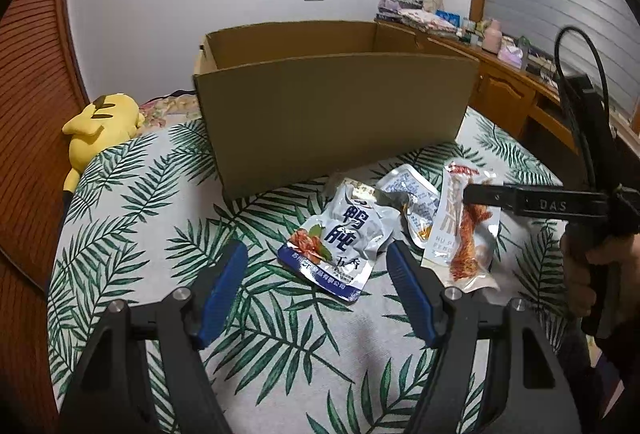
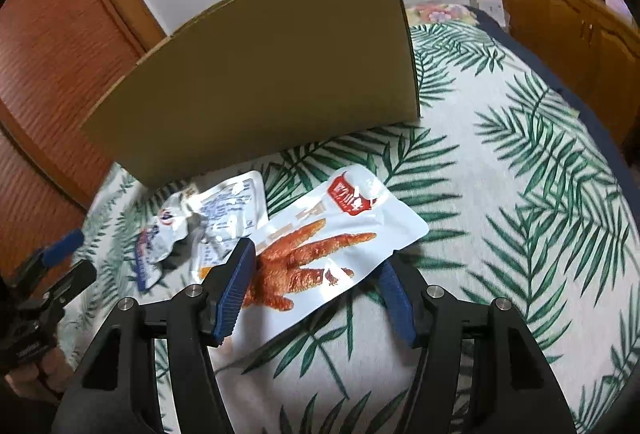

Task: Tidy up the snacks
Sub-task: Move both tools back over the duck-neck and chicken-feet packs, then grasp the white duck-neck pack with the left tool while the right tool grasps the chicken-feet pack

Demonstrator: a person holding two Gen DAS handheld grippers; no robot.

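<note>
Both wrist cameras looked steeply down, close over the bedspread (image 1: 280,334), sharing the snack packets and the far cardboard box (image 2: 260,66).

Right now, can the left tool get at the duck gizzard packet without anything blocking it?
Probably yes. The left tool stands open, and the duck gizzard packet lies flat on the bedspread just ahead of its fingers, nothing over it. The right tool works the chicken-foot packet beside it.

Glossy foil snack packets (image 1: 338,240) — matt corrugated cardboard box (image 1: 332,114), printed cloth bedspread (image 1: 160,218), ribbed wooden doors (image 1: 32,106).
</note>
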